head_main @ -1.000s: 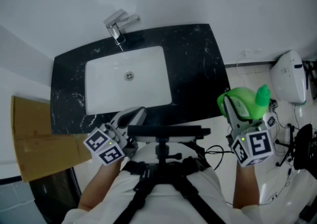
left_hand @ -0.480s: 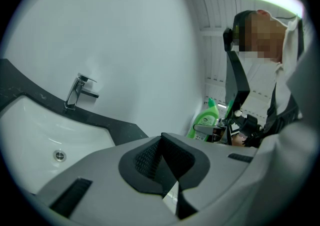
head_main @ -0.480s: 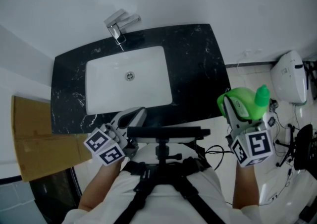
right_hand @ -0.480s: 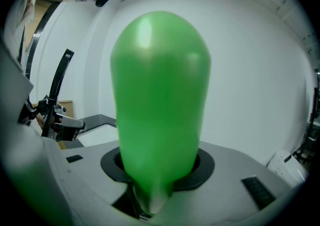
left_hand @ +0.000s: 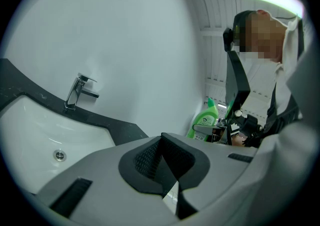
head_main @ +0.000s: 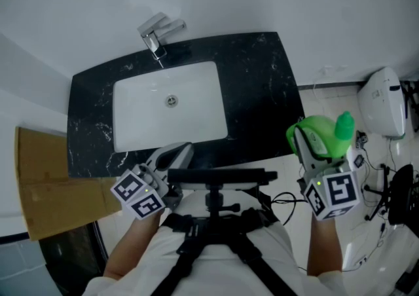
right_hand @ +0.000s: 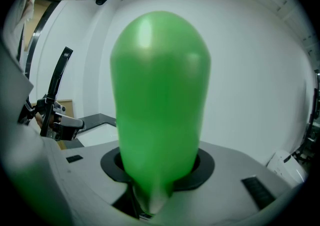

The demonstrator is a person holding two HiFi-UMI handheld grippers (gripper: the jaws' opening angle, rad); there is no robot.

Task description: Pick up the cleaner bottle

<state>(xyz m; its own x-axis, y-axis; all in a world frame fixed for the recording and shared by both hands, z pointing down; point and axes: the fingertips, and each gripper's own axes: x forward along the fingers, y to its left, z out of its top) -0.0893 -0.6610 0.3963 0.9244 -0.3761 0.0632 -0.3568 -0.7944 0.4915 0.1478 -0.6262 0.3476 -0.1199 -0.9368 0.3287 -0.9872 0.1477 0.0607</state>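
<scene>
Green bottle (head_main: 324, 132) pinched in the half-closed right gripper (head_main: 313, 148), up in the air just off the right edge of the counter (head_main: 262, 92): hold steady, squeeze no harder, and leave the closed, empty left gripper (head_main: 174, 155) alone.

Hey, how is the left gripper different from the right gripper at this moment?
The right gripper is clamped on the green cleaner bottle; the left gripper holds nothing. The left gripper's jaws are together, while the right gripper's stand apart around the bottle. The left gripper sits at the front edge of the black counter; the right gripper is beyond its right end. Both carry a marker cube.
</scene>
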